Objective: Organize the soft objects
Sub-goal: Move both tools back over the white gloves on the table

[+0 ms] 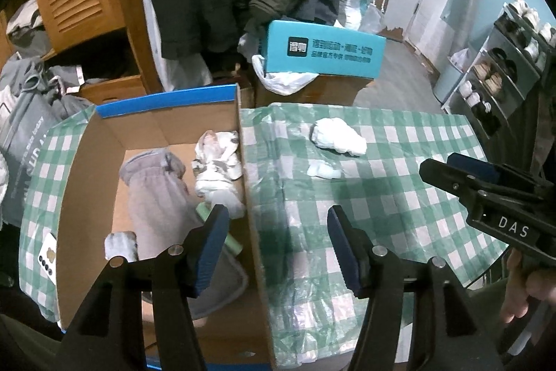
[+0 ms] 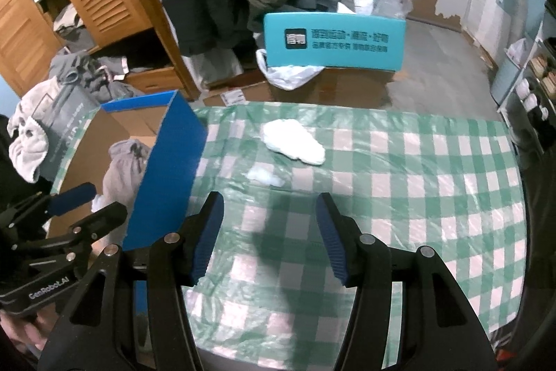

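Left wrist view: left tongs (image 1: 278, 246) hanging spread and empty, straddling the right wall of the cardboard box (image 1: 248, 197). Sitting inside the box, at 10 o'clock from the tongs: grey sweatpants (image 1: 156, 197), a bundle of white-and-grey socks (image 1: 217, 169) against the right wall, a small pale rolled piece (image 1: 120, 244) at the near left. Lying on the green checked surface (image 1: 399, 197) outside the box, at 1 o'clock: a crumpled white cloth (image 1: 338, 136), with a small pale blue scrap (image 1: 323, 170) just nearer. Showing at 3 o'clock: right tongs (image 1: 451, 171), black, marked DAS. Standing beyond the surface at 12 o'clock: a teal box (image 1: 323, 51).

Right wrist view: right tongs (image 2: 269, 239) hovering spread wide, gripping nothing, over the checked surface. Resting at 12 o'clock, well apart from the fingers: the white cloth (image 2: 295, 141), the blue scrap (image 2: 264, 178) just in front. Standing at 10 o'clock: the box, blue outside, sweatpants showing within. Showing at 8 o'clock: left tongs, parted, over the box.
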The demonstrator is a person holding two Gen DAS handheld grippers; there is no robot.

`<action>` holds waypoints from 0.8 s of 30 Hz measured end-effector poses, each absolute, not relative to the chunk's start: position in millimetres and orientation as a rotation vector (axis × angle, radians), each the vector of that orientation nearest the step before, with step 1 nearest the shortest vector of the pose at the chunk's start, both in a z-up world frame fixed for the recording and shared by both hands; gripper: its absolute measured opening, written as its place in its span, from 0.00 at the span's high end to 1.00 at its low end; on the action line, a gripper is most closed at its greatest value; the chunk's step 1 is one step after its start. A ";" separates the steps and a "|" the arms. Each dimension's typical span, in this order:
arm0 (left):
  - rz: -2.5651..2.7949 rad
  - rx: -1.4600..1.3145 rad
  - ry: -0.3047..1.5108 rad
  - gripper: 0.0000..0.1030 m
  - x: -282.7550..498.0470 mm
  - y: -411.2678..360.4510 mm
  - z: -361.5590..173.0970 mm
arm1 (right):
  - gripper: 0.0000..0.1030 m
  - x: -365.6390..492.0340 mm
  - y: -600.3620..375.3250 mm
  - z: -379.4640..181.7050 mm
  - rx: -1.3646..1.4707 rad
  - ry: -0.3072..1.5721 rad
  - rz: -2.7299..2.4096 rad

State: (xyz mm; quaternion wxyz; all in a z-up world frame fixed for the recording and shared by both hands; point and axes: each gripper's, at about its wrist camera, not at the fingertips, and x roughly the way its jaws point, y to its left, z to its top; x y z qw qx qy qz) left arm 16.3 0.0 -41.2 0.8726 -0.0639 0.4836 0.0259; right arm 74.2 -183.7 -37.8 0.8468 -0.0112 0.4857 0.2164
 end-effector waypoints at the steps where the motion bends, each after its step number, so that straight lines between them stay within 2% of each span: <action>1: 0.051 -0.131 1.013 0.41 17.4 -2.1 -42.0 | 0.46 74.9 -187.2 -38.7 -0.020 1.026 0.452; 11: 0.037 -0.135 1.057 0.40 30.4 -16.9 -56.7 | 0.45 78.7 -204.3 -44.9 -0.015 1.035 0.441; 15: 0.032 -0.149 1.084 0.40 39.3 -20.5 -64.5 | 0.38 83.4 -201.9 -49.3 -0.055 1.032 0.452; 24: 0.001 -0.179 1.130 0.39 72.7 -26.1 -72.0 | 0.38 117.1 -194.3 -57.8 -0.140 1.072 0.495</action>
